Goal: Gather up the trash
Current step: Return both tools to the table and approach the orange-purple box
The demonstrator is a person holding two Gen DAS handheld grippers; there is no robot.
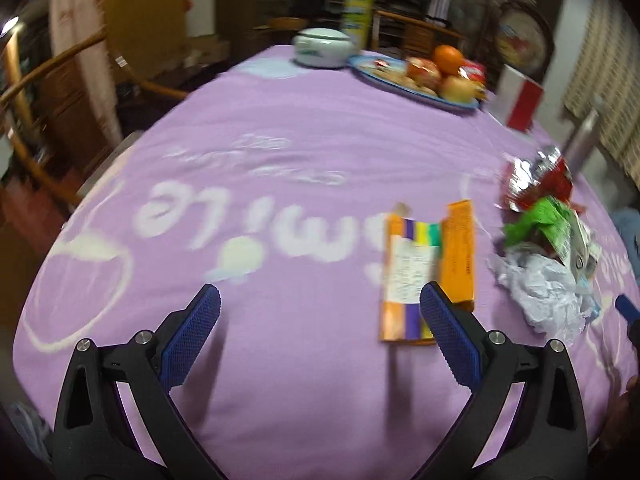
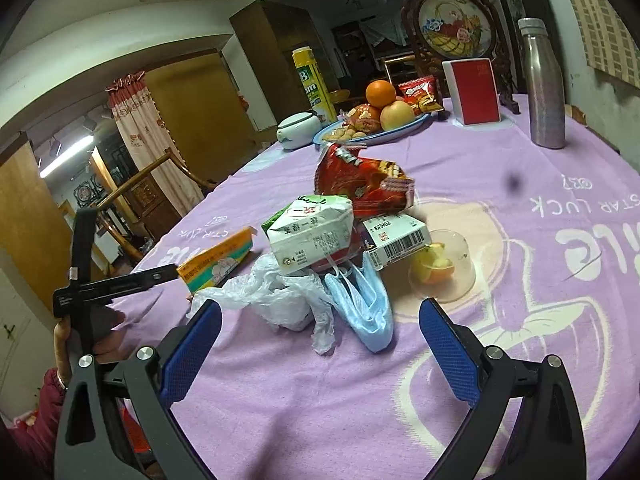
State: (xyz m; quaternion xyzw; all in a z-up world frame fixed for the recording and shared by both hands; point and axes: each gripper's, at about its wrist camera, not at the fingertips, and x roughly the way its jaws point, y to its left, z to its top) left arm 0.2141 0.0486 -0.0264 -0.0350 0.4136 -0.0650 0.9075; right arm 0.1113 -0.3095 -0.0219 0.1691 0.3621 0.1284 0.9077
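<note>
A heap of trash lies on the purple tablecloth. In it are a red snack wrapper, a green-and-white packet, a barcoded white box, a blue face mask, a crumpled white plastic bag and a clear cup with fruit peel. My right gripper is open just short of the mask and bag. An orange box lies flat left of the heap. My left gripper hovers open, its right finger over the box's near end. The red wrapper and plastic bag sit to its right.
At the table's far side stand a blue plate of fruit, a pale teapot, a yellow canister, a red box and a steel bottle. A hand holds the left tool. Wooden chairs flank the left edge.
</note>
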